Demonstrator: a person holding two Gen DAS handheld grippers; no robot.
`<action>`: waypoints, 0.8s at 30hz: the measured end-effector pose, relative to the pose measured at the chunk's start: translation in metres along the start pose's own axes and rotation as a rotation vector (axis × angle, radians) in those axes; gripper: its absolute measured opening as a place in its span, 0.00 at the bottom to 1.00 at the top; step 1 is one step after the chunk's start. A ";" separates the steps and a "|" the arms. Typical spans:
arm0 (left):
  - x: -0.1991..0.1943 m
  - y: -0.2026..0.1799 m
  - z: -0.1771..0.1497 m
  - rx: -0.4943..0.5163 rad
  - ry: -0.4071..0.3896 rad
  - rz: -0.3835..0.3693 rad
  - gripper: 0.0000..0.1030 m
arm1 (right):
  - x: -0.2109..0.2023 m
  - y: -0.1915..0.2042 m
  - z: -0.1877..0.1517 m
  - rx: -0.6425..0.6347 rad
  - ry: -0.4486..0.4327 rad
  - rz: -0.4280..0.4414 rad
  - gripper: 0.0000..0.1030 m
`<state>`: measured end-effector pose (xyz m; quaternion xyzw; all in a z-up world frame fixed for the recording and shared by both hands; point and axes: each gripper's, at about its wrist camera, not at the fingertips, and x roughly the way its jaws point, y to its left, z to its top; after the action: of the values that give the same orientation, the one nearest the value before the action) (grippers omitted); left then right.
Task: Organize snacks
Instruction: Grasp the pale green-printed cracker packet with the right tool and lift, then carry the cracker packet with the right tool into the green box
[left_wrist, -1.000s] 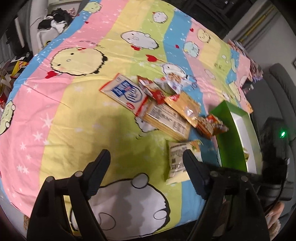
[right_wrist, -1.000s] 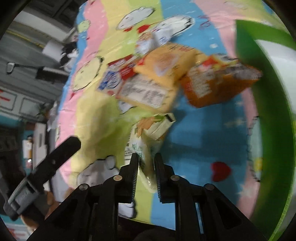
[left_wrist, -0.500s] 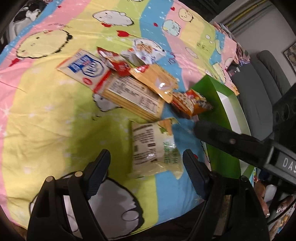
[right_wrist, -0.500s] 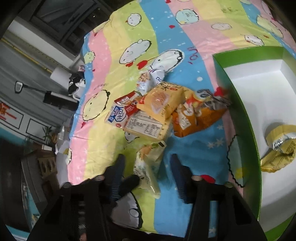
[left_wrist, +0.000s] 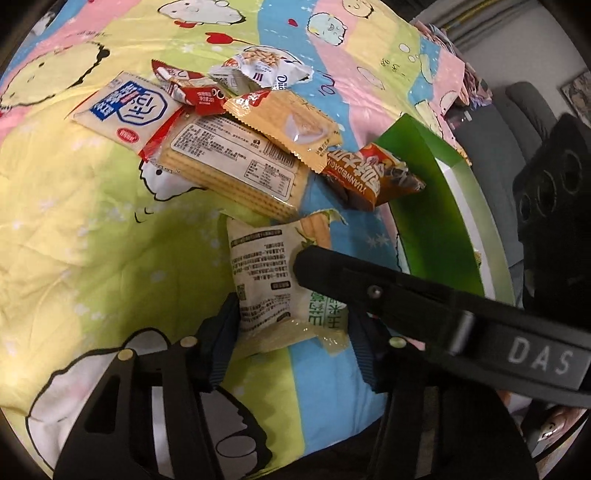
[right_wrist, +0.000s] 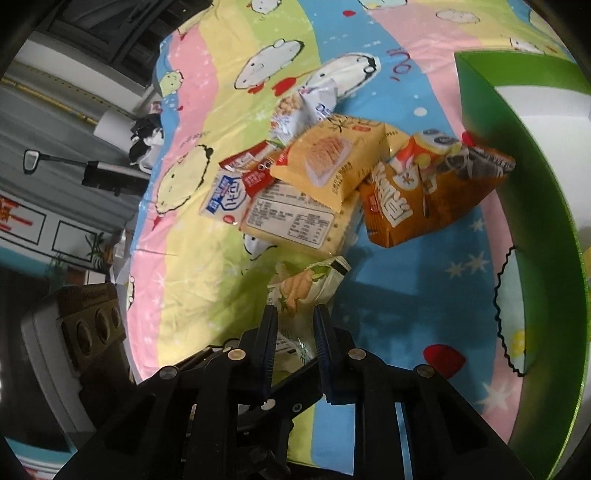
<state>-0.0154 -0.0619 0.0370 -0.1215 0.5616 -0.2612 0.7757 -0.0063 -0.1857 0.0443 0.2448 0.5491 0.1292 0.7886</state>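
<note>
A white-and-green snack packet (left_wrist: 266, 280) lies on the cartoon bedspread (left_wrist: 92, 229), just short of the snack pile. My left gripper (left_wrist: 290, 336) straddles its near end; the jaws are closing and the pads meet its two side edges. My right gripper (right_wrist: 294, 332) comes in from the other side, its jaws closing, and pinches the same packet (right_wrist: 306, 284) between its pads. In the left wrist view one of the right gripper's fingers (left_wrist: 369, 291) lies across the packet and hides part of it. The green box (right_wrist: 532, 206) stands to the right.
The pile holds an orange packet (left_wrist: 369, 173) leaning on the green box wall (left_wrist: 428, 206), a clear cracker pack (left_wrist: 236, 162), a yellow wafer pack (left_wrist: 284, 122), a blue-and-white pack (left_wrist: 125, 110) and small red and white sachets. A grey sofa (left_wrist: 517, 122) stands beyond the bed.
My left gripper moved forward and down until the packet lay between its fingers, then narrowed onto it. My right gripper opened off the packet half a second ago and has closed on it again.
</note>
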 end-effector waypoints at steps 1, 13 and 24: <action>0.000 0.000 0.000 0.007 -0.001 0.008 0.48 | 0.001 -0.001 0.000 0.004 0.002 0.003 0.20; 0.001 -0.005 -0.001 0.051 -0.039 0.055 0.35 | 0.011 -0.020 0.003 0.056 0.002 0.077 0.21; -0.038 -0.056 0.004 0.189 -0.162 0.084 0.33 | -0.055 -0.001 -0.005 -0.015 -0.152 0.090 0.21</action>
<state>-0.0357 -0.0883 0.0961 -0.0451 0.4745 -0.2697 0.8367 -0.0305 -0.2110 0.0866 0.2721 0.4752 0.1497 0.8232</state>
